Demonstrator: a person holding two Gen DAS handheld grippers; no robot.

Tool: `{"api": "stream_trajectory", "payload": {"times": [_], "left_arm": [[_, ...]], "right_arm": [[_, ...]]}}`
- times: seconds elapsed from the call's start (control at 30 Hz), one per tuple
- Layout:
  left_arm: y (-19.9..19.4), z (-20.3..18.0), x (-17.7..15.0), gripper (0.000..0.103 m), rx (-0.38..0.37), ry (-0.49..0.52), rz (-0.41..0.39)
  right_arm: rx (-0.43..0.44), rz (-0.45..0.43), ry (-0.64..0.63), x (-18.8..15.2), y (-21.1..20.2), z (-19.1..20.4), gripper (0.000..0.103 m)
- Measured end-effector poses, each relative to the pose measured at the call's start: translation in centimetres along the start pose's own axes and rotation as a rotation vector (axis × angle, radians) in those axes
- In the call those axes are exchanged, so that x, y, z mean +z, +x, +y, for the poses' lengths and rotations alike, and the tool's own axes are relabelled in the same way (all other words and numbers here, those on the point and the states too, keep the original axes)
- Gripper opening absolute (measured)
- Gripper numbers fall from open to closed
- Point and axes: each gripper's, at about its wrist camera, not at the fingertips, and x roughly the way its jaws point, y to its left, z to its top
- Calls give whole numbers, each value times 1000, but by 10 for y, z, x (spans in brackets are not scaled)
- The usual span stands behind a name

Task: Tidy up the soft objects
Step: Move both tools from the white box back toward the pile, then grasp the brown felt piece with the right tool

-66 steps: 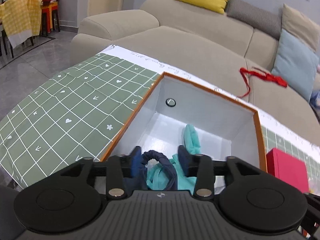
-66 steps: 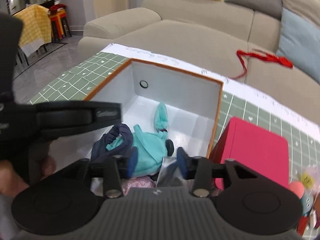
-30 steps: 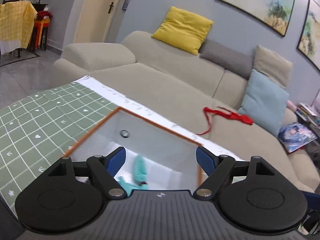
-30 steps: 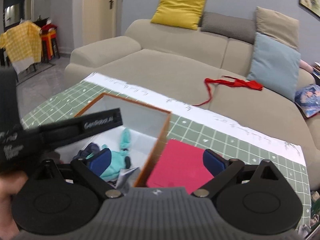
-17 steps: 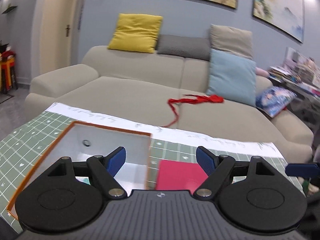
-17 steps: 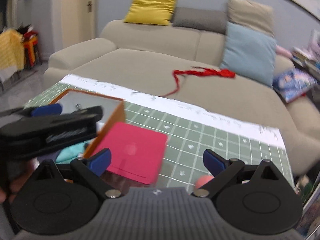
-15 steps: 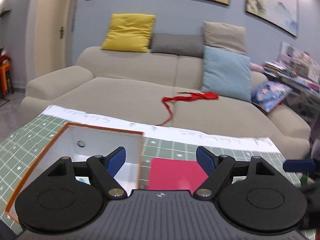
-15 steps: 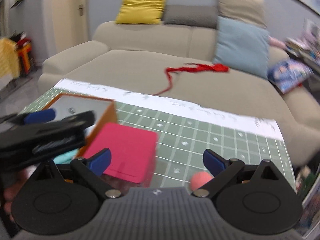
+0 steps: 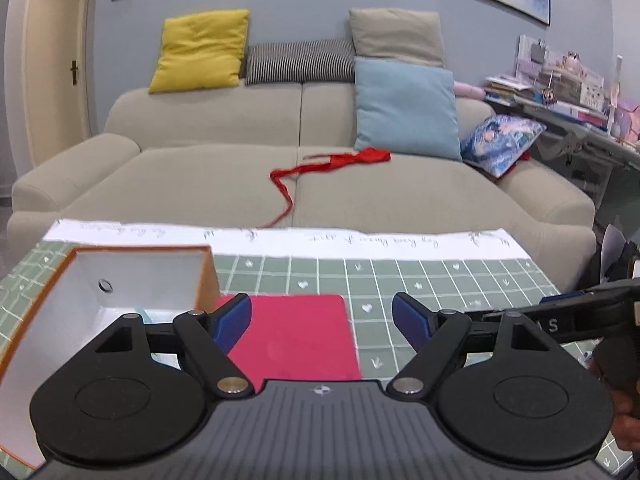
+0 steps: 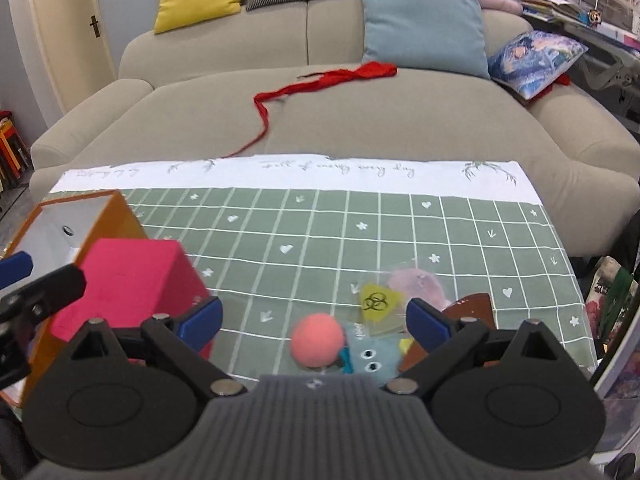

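right hand-held gripper (image 10: 314, 318) hangs wide and empty, the pink ball (image 10: 317, 341) directly ahead between its fingers and a blue felt face with eyes (image 10: 371, 354) just right of that on the green surface (image 10: 360, 232). left hand-held gripper (image 9: 322, 318) is wide and empty too, the orange-rimmed box (image 9: 132, 276) ahead to its left. best, i judge, to drop straight over the ball, close gently round its middle so it doesn't squirt out, then carry it left over the red block (image 10: 124, 280) into the box.
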Motion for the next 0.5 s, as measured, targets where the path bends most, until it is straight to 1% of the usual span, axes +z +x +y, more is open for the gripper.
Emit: {"api": "stream_trajectory", "payload": {"times": [0.07, 0.13, 0.2, 0.27, 0.33, 0.43, 0.5], "left_arm": [[6, -7, -3, 94, -2, -5, 23], [9, -16, -8, 94, -23, 7, 43], [14, -26, -12, 94, -44, 54, 57], [19, -38, -19, 94, -54, 119, 78], [24, -48, -28, 94, -61, 168, 109], [34, -59, -40, 94, -73, 211, 145], [38, -64, -46, 94, -89, 221, 163]], "right_arm": [[-8, 21, 21, -1, 14, -13, 96], [-9, 52, 55, -3, 29, -26, 96], [2, 101, 97, -8, 44, -44, 96], [-38, 142, 164, -13, 58, -62, 91], [-61, 157, 199, -15, 68, -73, 91], [-91, 169, 255, -16, 82, -86, 88], [-104, 193, 259, -18, 91, -89, 85]]}}
